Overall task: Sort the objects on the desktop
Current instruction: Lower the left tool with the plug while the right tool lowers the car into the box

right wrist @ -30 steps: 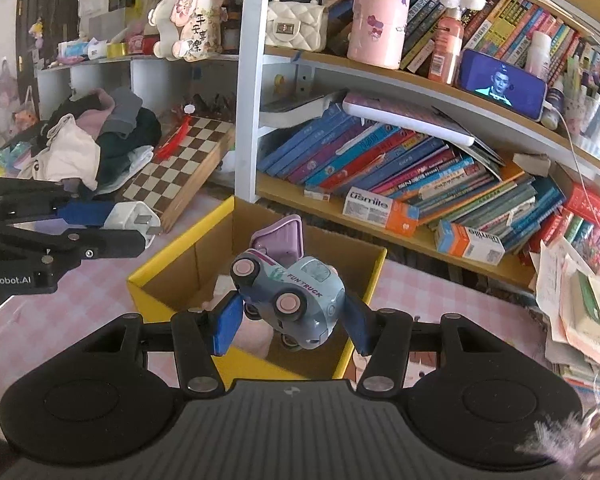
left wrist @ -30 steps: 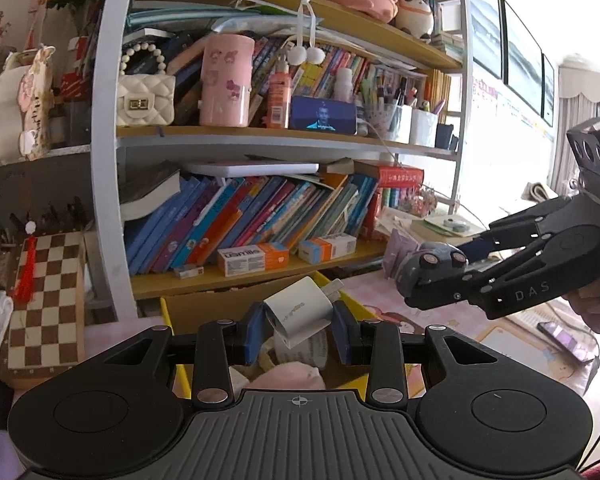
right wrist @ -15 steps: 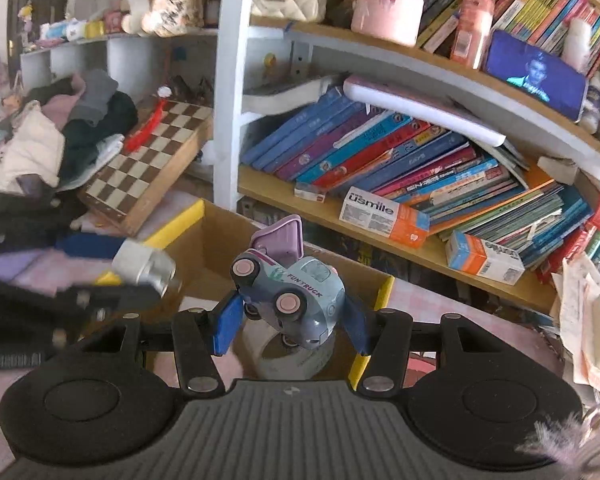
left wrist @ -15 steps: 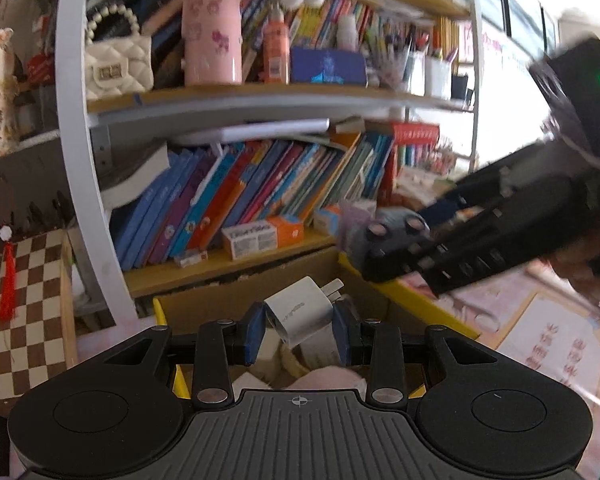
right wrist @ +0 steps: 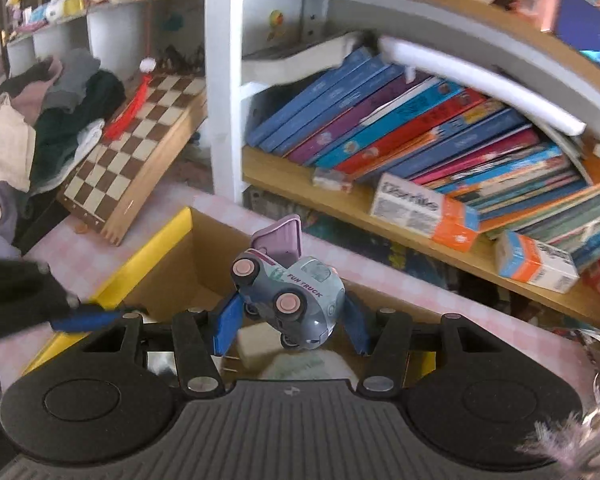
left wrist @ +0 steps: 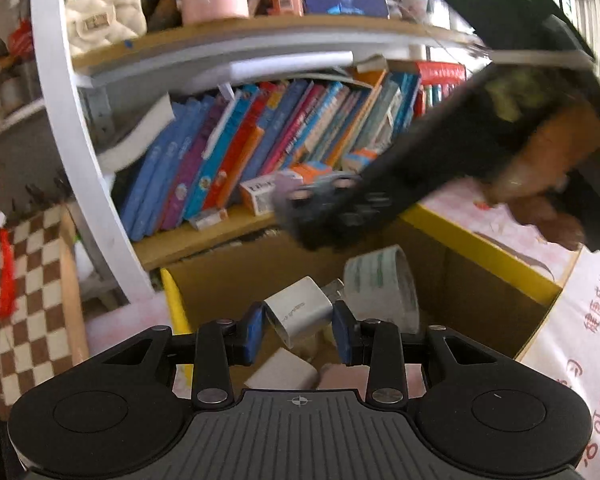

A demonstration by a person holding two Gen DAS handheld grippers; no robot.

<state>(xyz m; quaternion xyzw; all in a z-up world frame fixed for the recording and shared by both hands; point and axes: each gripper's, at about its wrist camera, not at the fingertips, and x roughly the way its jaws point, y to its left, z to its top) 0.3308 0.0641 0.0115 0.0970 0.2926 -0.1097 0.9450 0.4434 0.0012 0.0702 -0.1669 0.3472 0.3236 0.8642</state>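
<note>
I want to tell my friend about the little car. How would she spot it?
Find the cardboard box with yellow edges below the bookshelf. Just above it, the right hand-held gripper pinches a small grey-blue toy truck between blue pads. It alone has pink wheels, a raised purple flap and "FUN TRUCK" on its side.

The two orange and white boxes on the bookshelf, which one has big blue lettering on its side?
The left box, lying in front of the leaning books. The other box, further right on the same shelf, shows only small dark print.
</note>
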